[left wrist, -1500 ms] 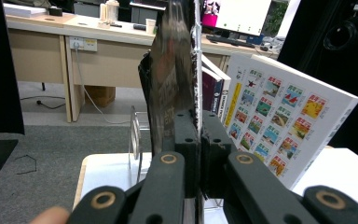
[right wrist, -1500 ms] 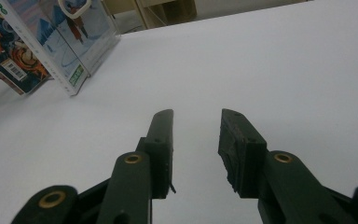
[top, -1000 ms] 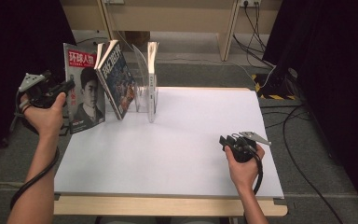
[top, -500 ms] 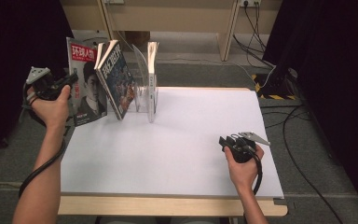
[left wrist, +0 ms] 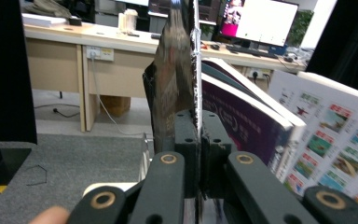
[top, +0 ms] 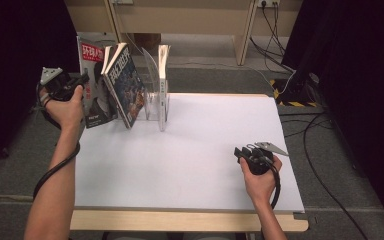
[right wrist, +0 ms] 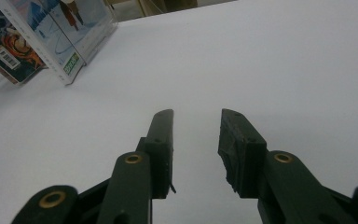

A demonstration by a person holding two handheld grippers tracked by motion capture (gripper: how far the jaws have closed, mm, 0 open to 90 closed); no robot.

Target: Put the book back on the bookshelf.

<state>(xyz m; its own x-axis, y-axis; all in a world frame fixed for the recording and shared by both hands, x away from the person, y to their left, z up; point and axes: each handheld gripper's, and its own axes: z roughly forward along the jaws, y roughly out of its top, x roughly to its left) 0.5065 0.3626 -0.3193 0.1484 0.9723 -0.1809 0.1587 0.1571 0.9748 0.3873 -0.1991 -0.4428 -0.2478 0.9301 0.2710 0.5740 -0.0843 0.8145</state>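
The left gripper (top: 82,80) is held at the table's left edge, its jaws clamped on the thin edge of a glossy magazine with a portrait cover and red-and-white title (top: 94,85), which is kept upright just left of the clear acrylic book rack (top: 156,102). Beside it, a second magazine with a dark blue illustrated cover (top: 126,86) is leaned against the rack, apparently touching the first. Well apart, the right gripper (right wrist: 196,140) is rested low over the white tabletop (top: 200,135), its jaws parted with nothing between them.
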